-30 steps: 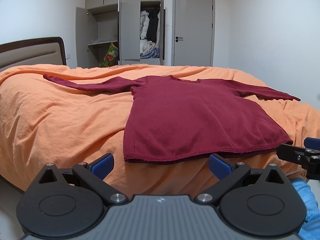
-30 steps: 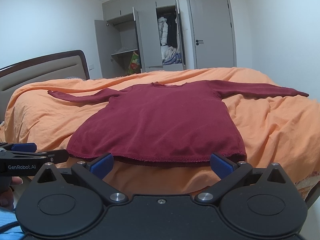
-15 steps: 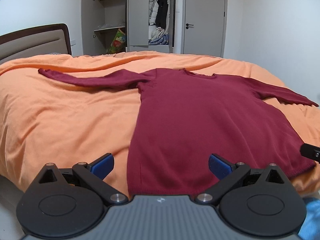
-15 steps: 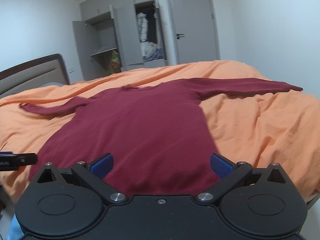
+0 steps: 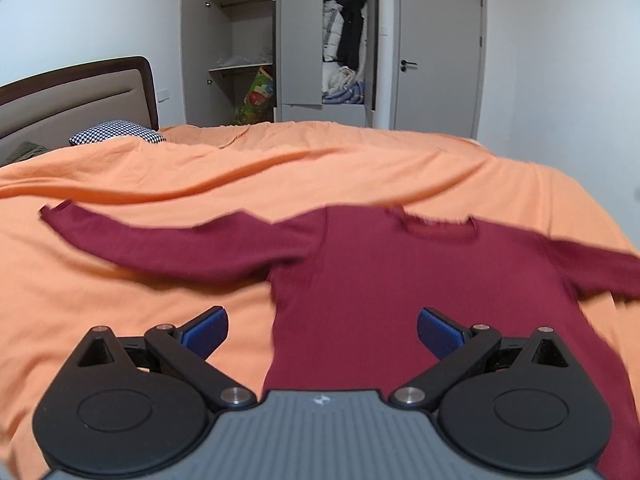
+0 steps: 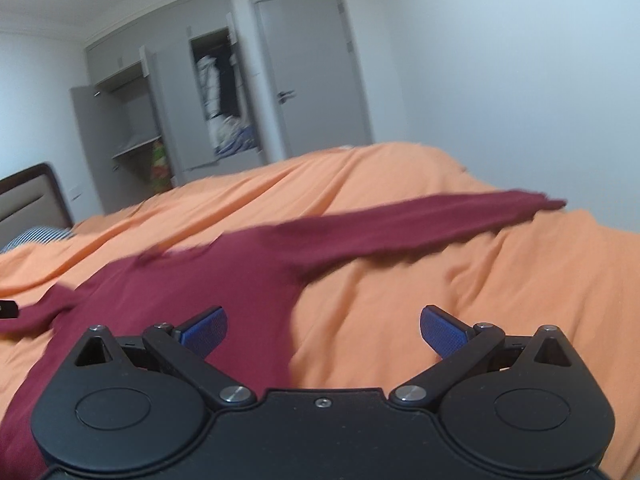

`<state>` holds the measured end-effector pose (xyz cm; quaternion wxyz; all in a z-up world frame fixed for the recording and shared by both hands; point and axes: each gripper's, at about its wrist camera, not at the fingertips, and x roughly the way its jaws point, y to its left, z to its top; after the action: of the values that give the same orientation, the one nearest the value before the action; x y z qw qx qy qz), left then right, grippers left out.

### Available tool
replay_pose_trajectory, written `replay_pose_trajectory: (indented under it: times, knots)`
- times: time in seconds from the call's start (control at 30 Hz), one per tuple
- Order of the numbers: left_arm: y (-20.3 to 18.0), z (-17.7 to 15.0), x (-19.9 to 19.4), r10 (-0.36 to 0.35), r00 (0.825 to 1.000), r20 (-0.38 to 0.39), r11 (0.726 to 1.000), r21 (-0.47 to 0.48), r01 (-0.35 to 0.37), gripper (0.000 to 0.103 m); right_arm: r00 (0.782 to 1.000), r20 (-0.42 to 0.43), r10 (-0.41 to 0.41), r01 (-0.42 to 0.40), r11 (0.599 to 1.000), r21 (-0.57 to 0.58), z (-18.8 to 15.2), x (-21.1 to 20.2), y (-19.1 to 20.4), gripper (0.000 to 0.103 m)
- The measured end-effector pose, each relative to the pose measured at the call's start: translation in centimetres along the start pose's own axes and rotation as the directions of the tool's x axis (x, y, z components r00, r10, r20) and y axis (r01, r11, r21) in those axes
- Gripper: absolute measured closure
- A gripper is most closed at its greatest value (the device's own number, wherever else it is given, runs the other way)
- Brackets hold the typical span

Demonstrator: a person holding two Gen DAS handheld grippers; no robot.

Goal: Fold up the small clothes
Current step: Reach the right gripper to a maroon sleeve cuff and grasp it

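Note:
A dark red long-sleeved top lies flat on the orange bedspread, collar away from me, both sleeves spread out. My left gripper hovers open over the top's left side edge, near the armpit, holding nothing. In the right wrist view the same top fills the lower left, its right sleeve stretching toward the upper right. My right gripper is open over the top's right side edge, empty. The hem is hidden below both gripper bodies.
A headboard and a patterned pillow stand at the left. Beyond the bed an open grey wardrobe holds clothes, beside a shut door. The other gripper's tip shows at the right wrist view's left edge.
Both grippers have moved forward over the bed, from the hem up along the top's body toward the sleeves. The right view has tilted. Both stay open.

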<state>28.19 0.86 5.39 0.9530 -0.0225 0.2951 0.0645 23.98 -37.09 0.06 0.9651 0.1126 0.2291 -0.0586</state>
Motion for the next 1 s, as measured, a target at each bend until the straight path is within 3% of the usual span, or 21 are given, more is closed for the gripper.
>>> replay_pose_trajectory:
  times: [0.27,0.5,0.73,0.9,1.0]
  knots:
    - [-5.3,3.8,8.3,-0.033,0.999,-0.005,0.999,0.008,0.033,0.000,0.997,-0.016,-0.078,0.079,0.994,0.075,4.1,6.6,-6.8,0.000]
    - [-9.3,2.6,13.5,-0.074,0.995,-0.064,0.997,-0.009,0.074,0.000,0.981,-0.027,-0.191,0.193,0.974,0.117,7.9,12.2,-14.1,0.000]
    - [-10.7,0.7,15.7,-0.077,0.993,-0.089,0.997,-0.017,0.076,0.000,0.962,-0.073,-0.262,0.272,0.922,0.275,9.6,17.3,-22.2,0.001]
    - [-11.1,-0.1,16.3,-0.057,0.992,-0.112,0.998,0.003,0.058,0.000,0.952,-0.071,-0.297,0.298,0.850,0.433,9.8,19.2,-26.2,0.013]
    - [-11.0,0.0,16.4,-0.060,0.991,-0.122,0.998,-0.003,0.060,0.000,0.941,-0.084,-0.328,0.328,0.822,0.467,10.1,20.2,-27.4,0.030]
